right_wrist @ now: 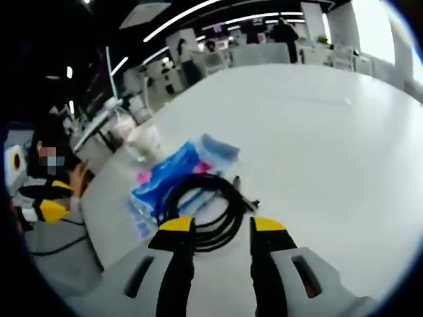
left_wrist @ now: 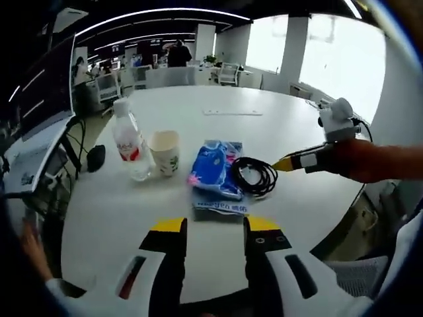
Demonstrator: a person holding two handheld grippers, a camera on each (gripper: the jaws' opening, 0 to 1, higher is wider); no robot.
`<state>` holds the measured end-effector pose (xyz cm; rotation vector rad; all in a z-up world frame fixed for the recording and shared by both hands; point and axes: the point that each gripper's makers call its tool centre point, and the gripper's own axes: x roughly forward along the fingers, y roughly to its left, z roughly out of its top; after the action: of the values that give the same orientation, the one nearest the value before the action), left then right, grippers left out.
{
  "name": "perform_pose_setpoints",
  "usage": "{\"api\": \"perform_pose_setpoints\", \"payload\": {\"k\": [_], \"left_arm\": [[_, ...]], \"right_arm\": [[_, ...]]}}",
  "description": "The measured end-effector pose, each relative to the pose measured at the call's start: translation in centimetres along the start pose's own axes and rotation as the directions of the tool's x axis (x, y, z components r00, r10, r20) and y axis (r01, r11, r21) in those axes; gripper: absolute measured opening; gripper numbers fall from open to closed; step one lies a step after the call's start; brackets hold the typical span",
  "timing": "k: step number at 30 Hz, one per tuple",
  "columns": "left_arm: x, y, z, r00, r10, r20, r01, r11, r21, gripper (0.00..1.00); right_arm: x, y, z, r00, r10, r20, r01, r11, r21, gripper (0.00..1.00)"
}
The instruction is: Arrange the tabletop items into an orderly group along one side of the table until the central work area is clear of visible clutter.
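Observation:
On the white table (left_wrist: 264, 125) stand a clear water bottle (left_wrist: 130, 145) and a paper cup (left_wrist: 164, 152), side by side. Right of them lies a blue tissue pack (left_wrist: 217, 170) with a coiled black cable (left_wrist: 254, 175) against its right edge. My left gripper (left_wrist: 213, 231) is open, just short of the pack's near end. My right gripper (left_wrist: 285, 162) reaches in from the right, its tips beside the coil. In the right gripper view the right gripper (right_wrist: 221, 228) is open right at the black cable (right_wrist: 206, 208), with the tissue pack (right_wrist: 173, 173), cup (right_wrist: 144, 140) and bottle (right_wrist: 122, 122) beyond.
A flat white sheet (left_wrist: 232, 112) lies further back on the table. A black mouse (left_wrist: 95, 157) and a desk with a monitor (left_wrist: 39, 125) sit off the table's left edge. Office chairs (left_wrist: 228, 72) and people stand in the background.

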<state>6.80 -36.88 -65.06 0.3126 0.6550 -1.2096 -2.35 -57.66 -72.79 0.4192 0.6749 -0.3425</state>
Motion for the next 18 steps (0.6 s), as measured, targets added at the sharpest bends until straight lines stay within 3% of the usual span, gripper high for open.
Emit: {"api": "perform_pose_setpoints", "payload": {"k": [5,13,18], "left_arm": [[-1.0,1.1,1.0,0.999,0.024,0.025,-0.024,1.000,-0.010,0.34],[-1.4,2.2,2.1,0.997,0.057,0.046,-0.054,0.997,-0.059,0.35],[-1.5,2.7,2.6,0.996,0.064,0.054,-0.059,0.995,-0.085,0.34]], "right_arm": [[1.4,-0.3,0.7,1.000,0.006,-0.019,-0.006,1.000,-0.025,0.30],[2.8,-0.7,0.1,0.997,0.018,-0.076,-0.023,0.997,-0.073,0.27],[3.6,-1.1,0.7,0.998,0.021,-0.062,-0.026,0.997,-0.079,0.23]]}}
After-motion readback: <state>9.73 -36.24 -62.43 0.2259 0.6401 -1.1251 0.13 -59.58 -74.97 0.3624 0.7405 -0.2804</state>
